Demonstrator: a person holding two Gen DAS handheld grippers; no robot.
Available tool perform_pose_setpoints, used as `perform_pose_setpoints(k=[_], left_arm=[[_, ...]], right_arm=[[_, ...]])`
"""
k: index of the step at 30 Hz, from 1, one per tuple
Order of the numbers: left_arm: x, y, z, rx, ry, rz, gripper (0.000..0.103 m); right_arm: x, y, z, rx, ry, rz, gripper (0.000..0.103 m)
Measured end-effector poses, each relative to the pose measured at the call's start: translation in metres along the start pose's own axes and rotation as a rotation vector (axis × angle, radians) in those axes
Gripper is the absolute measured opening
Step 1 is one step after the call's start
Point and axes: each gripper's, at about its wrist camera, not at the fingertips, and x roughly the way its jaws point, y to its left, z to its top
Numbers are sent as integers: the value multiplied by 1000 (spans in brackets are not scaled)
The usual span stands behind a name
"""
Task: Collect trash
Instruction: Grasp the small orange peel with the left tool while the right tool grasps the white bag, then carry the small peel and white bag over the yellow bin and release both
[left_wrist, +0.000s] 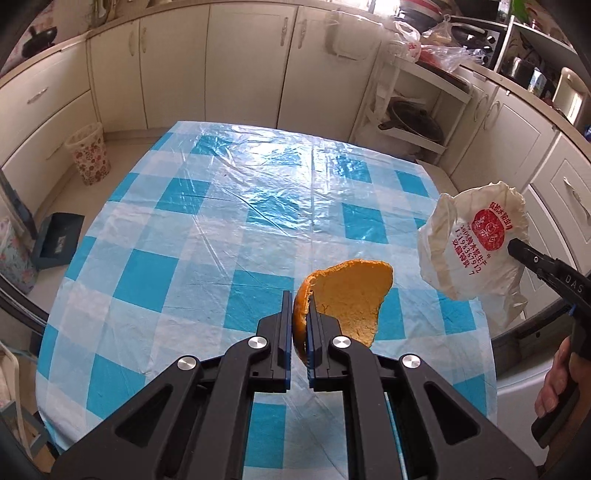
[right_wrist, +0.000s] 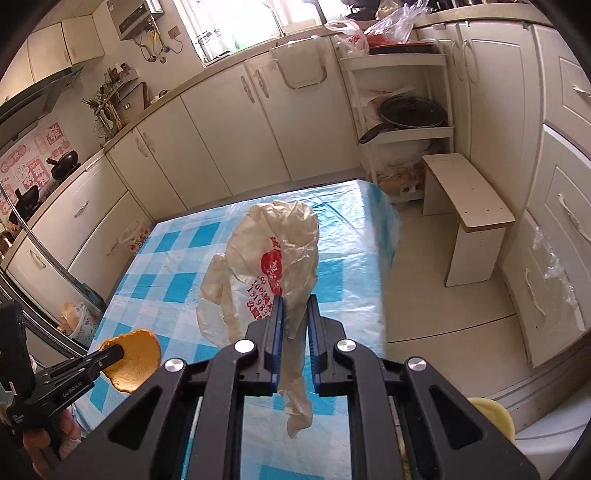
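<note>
The left tool (left_wrist: 298, 312) is pinched tight on a piece of orange peel (left_wrist: 347, 299). The peel is up in the air over the counter (left_wrist: 207, 229), not touching it. Its pale yellow inside faces up and to the right. In the right wrist view the same peel (right_wrist: 135, 360) shows low on the left, held at its edge by the left tool (right_wrist: 114, 354).

The right tool (right_wrist: 294, 314) is closed on a crinkly white plastic bag (right_wrist: 280, 251) with red print on it. The bag puffs up past the tips, and a twisted tail of it hangs down between the two fingers. In the left wrist view the bag (left_wrist: 476, 240) floats beside the right edge of the counter, held by the right tool (left_wrist: 517, 246).

The counter has a shiny cloth with blue and white squares. Farther off on the floor, near the cream cupboards, stands a flowery waste basket (left_wrist: 88, 153). A small wooden stool (right_wrist: 467, 206) stands on the floor past the far right corner of the counter.
</note>
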Motion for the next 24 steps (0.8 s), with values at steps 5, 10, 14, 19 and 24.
perform_pose_setpoints(k=[5, 10, 14, 19, 24], left_arm=[[-17, -24, -14, 42, -9, -40, 6], [-29, -63, -32, 90, 7, -128, 6], [-38, -118, -51, 155, 25, -217, 6], [-33, -196, -82, 237, 75, -286, 6], [-11, -255, -117, 307, 138, -276, 6]], right_arm=[[-29, -30, -14, 14, -17, -79, 13], [-56, -63, -36, -13, 4, -247, 13], [-58, -97, -61, -29, 113, -383, 13], [-26, -132, -100, -34, 360, -409, 19], [-31, -150, -103, -5, 367, -466, 61]])
